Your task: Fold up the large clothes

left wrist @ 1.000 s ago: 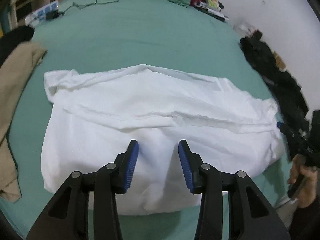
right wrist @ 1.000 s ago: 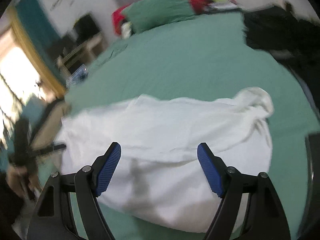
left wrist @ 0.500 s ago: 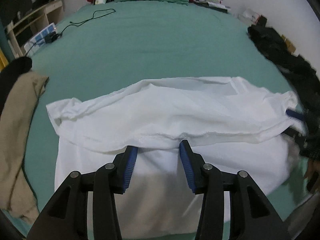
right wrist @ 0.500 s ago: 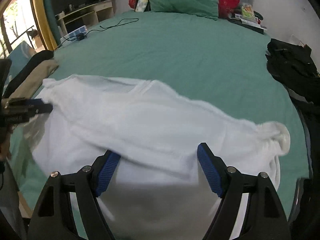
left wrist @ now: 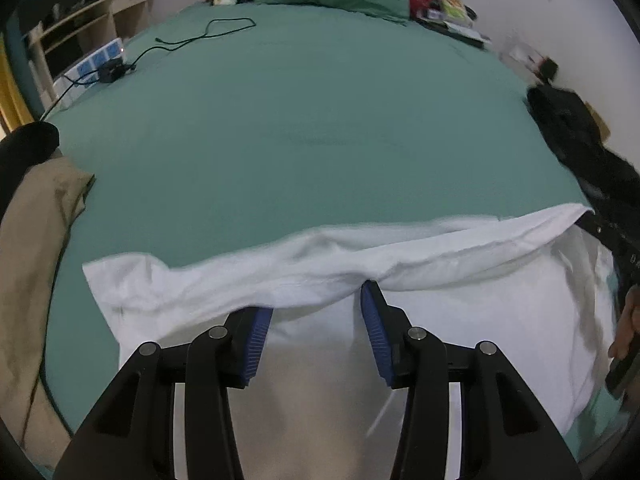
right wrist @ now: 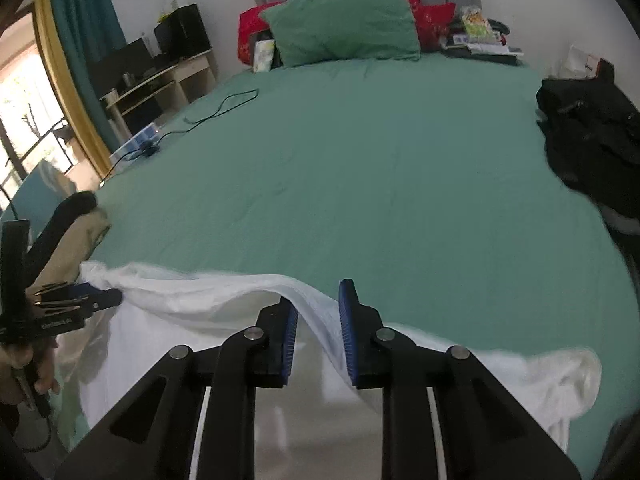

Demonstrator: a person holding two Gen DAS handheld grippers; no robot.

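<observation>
Across the near edge of the green bed (right wrist: pixel 360 168): one white garment (left wrist: pixel 460 320), its far edge raised in a long fold, near part hanging below both grippers. Right gripper (right wrist: pixel 318 330): jaws just closing, a ridge of the white cloth standing between the blue pads, contact not clear; left gripper (left wrist: pixel 316 320): jaws parted, cloth edge draped over the fingertips, not pinched. Surroundings: tan garment (left wrist: pixel 36 240) at left edge, black clothing (right wrist: pixel 588 136) at right, green pillow (right wrist: pixel 344 28) at headboard, black cable (left wrist: pixel 192 40) on sheet.
</observation>
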